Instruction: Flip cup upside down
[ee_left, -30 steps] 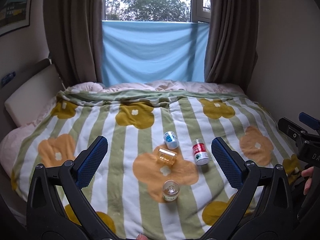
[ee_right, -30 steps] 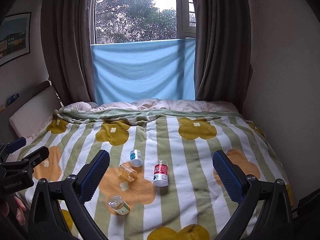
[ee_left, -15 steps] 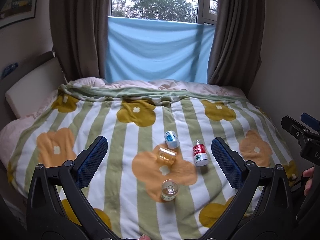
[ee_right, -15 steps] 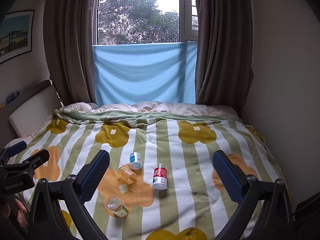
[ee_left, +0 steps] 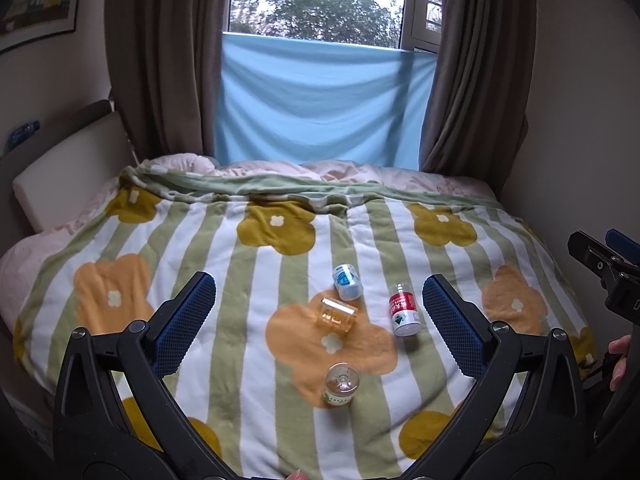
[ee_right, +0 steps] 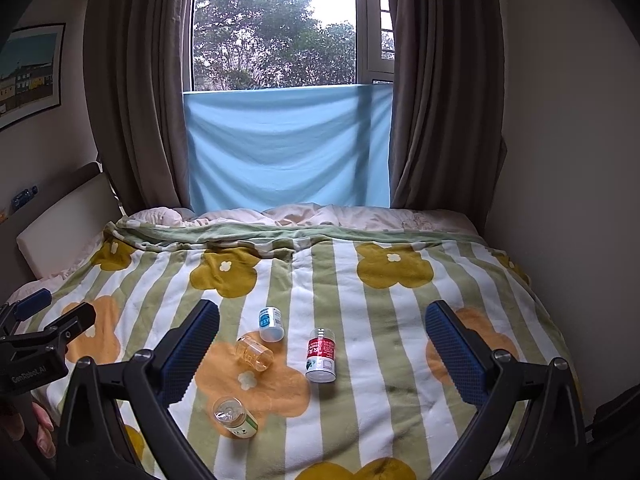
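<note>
Cup: the small see-through orange cup (ee_left: 336, 315) lies on its side on the flower blanket (ee_left: 256, 360), near the middle of the bed.
Around it: a white and blue bottle (ee_left: 346, 281) is just beside it, farther back; a red and white bottle (ee_left: 403, 315) is near it on the right; a clear bottle with a green label (ee_left: 340, 384) lies nearer to the cameras. None of them looks to be touching the cup.
Left gripper (ee_left: 320, 322): fingers spread wide — holding nothing, up above the bed.
Right gripper (ee_right: 322, 354): fingers spread wide too, holding nothing.
How it will feel: I think it is light and stiff, likely plastic, and smooth — so it may slip or roll away on the soft blanket.
Where to hold: I would pinch it across the round sides, near the middle, not at the thin rim.
Watch out: a hard push may sink it into the blanket or bump the white and blue bottle.
</note>
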Tool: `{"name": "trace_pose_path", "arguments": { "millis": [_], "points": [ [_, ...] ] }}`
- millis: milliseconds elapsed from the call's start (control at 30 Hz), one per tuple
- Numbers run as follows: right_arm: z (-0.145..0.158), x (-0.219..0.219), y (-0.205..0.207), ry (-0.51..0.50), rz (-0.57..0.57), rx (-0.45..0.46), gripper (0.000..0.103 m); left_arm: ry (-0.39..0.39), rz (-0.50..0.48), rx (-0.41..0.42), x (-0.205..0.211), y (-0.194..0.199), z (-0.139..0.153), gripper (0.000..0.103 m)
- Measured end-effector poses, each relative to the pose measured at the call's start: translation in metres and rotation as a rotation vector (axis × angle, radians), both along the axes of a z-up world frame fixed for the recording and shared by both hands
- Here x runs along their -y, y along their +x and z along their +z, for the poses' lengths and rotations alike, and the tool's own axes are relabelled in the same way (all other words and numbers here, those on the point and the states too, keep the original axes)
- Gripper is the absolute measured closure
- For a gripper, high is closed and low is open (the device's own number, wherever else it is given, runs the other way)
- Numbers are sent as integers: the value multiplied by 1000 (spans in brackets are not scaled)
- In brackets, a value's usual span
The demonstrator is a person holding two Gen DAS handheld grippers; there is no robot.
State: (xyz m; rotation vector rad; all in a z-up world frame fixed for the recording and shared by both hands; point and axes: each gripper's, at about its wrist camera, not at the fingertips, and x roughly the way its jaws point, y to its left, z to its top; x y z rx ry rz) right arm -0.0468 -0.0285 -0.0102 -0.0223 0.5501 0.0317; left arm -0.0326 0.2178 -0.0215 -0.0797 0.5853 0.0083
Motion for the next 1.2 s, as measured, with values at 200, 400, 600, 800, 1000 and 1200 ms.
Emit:
{"name": "trace_pose_path", "arguments": {
  "millis": [200, 400, 600, 800, 1000, 1200],
  "points": [
    [0, 1, 0, 1, 2, 0, 0, 10, -2, 3, 0, 2, 0, 0],
    [0, 1, 1, 1, 1, 1, 0, 13, -3, 4, 0, 3, 0, 0],
    [0, 2, 2, 3, 1, 1, 0, 17, -8, 11, -2, 7, 3, 0],
    [0, 2, 2, 1, 1, 0, 0, 30, -8, 20, -2, 10, 4, 0],
    [1, 3, 2, 2, 3, -1, 0, 35, -2, 28, -2, 10, 5, 0],
    [0, 3, 3, 2, 5, -2, 0, 71, 24, 49, 1, 5, 6, 0]
  ]
}}
